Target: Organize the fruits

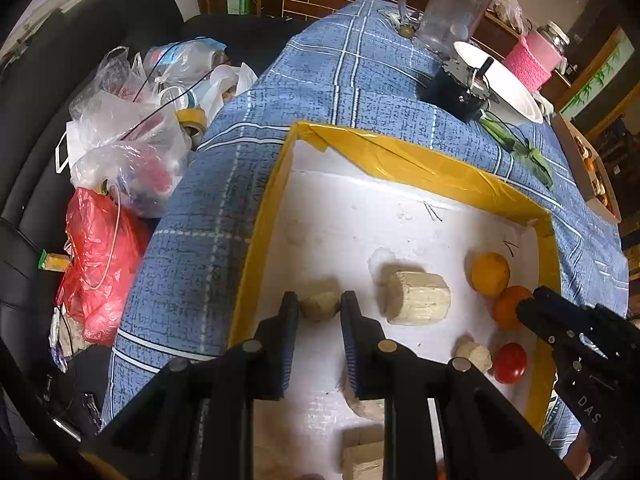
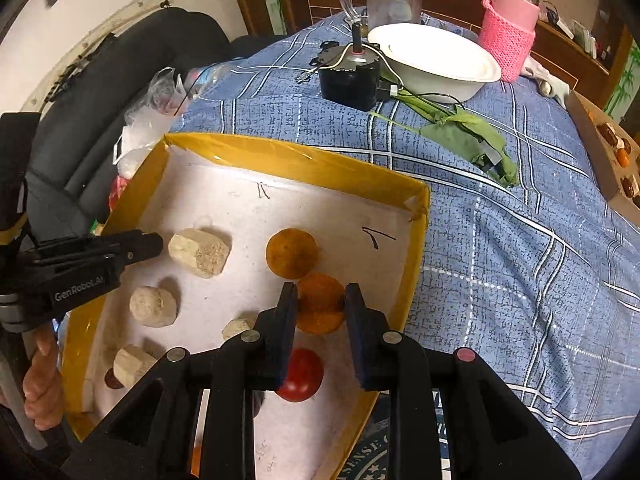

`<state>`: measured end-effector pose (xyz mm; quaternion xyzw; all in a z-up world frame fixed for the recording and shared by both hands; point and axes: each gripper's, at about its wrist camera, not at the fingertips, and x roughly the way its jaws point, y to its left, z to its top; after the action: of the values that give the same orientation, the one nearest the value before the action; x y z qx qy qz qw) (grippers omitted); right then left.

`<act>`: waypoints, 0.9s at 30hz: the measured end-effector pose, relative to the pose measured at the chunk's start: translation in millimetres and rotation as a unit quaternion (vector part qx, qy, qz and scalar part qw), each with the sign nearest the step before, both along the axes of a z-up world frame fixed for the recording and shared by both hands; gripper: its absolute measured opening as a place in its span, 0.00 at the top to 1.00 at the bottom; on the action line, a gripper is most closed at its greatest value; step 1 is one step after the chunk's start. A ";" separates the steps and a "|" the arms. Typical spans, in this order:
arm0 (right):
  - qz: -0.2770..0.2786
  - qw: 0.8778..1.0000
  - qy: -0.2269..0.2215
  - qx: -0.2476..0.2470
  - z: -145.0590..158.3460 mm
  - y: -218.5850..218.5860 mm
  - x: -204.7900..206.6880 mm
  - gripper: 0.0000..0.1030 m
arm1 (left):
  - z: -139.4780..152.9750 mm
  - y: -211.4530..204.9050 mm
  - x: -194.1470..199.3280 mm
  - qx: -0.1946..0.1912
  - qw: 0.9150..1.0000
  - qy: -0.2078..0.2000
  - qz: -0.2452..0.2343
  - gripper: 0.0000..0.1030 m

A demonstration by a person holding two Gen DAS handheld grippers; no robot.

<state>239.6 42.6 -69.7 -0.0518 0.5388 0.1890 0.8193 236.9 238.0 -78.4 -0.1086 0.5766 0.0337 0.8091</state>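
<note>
A yellow-rimmed white tray (image 1: 400, 156) (image 2: 280, 156) holds fruit and several beige chunks. My left gripper (image 1: 319, 304) is shut on a small beige chunk (image 1: 320, 306) on the tray floor. A larger beige chunk (image 1: 416, 298) (image 2: 200, 252) lies to its right. My right gripper (image 2: 320, 300) is shut on an orange fruit (image 2: 320, 300) (image 1: 506, 306). A yellow-orange fruit (image 1: 490, 274) (image 2: 292, 254) lies just beyond it, and a red tomato (image 1: 509, 362) (image 2: 302, 376) lies nearer, under the fingers.
The tray sits on a blue checked cloth (image 1: 352, 80). Behind it are a black motor (image 2: 350, 80), a white bowl (image 2: 434, 56), a pink-sleeved jar (image 2: 508, 36), a clear jug (image 1: 444, 12) and green leaves (image 2: 464, 132). Plastic bags (image 1: 120, 152) lie on the left.
</note>
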 end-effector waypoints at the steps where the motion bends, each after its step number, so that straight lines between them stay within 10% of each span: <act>1: 0.000 1.000 0.001 0.000 -0.1 0.8 0.5 0.77 | -0.6 0.7 0.1 0.000 1.000 0.001 0.000 0.72; 11: -0.012 0.997 0.002 0.082 17.0 -15.1 -10.1 0.64 | 20.3 -11.8 -17.6 0.012 0.999 -0.045 -0.019 0.36; 27: -0.012 0.982 -0.005 0.187 46.4 -43.5 -99.7 0.34 | 69.2 -55.7 -149.6 0.144 0.978 -0.147 0.025 0.21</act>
<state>139.9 -0.8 -23.3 0.1075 0.4902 0.2764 0.8196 87.3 182.3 -9.2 -0.0091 0.4377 0.1204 0.8910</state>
